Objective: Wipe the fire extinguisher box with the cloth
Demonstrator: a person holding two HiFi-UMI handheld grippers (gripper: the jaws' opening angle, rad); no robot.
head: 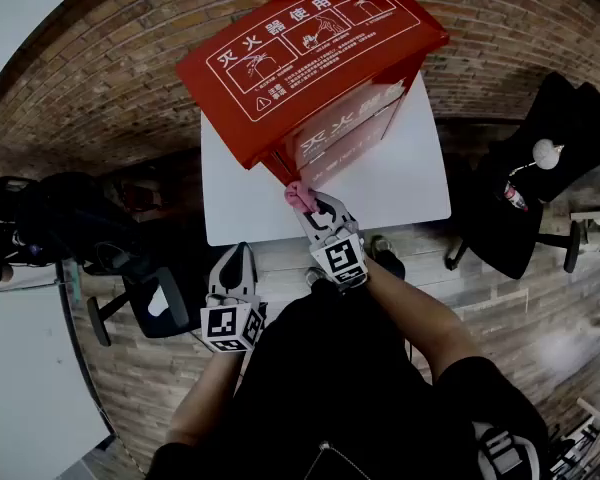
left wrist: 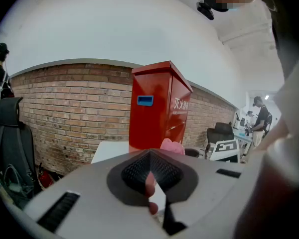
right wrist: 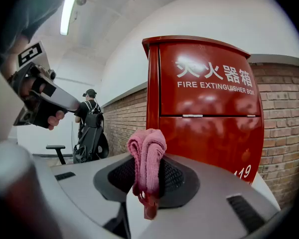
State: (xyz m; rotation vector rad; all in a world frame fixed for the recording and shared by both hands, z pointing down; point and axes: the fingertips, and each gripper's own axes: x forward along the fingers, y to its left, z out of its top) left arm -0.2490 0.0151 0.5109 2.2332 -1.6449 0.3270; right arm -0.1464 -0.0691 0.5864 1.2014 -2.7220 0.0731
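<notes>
The red fire extinguisher box (head: 310, 58) stands on a white table (head: 400, 178) against a brick wall; it also fills the right gripper view (right wrist: 209, 113) and stands ahead in the left gripper view (left wrist: 157, 103). My right gripper (head: 310, 206) (right wrist: 147, 178) is shut on a folded pink cloth (head: 300, 196) (right wrist: 147, 156), which is held close to the box's lower front corner; I cannot tell whether it touches. My left gripper (head: 236, 253) (left wrist: 149, 171) hangs back below the table edge, jaws together, holding nothing. The pink cloth (left wrist: 172, 146) shows just past it.
A black office chair (head: 540, 168) with bags stands to the right of the table, another black chair (head: 130, 278) to the left. A person with a backpack (right wrist: 89, 128) stands along the wall, and another person (left wrist: 261, 118) is at a desk farther off.
</notes>
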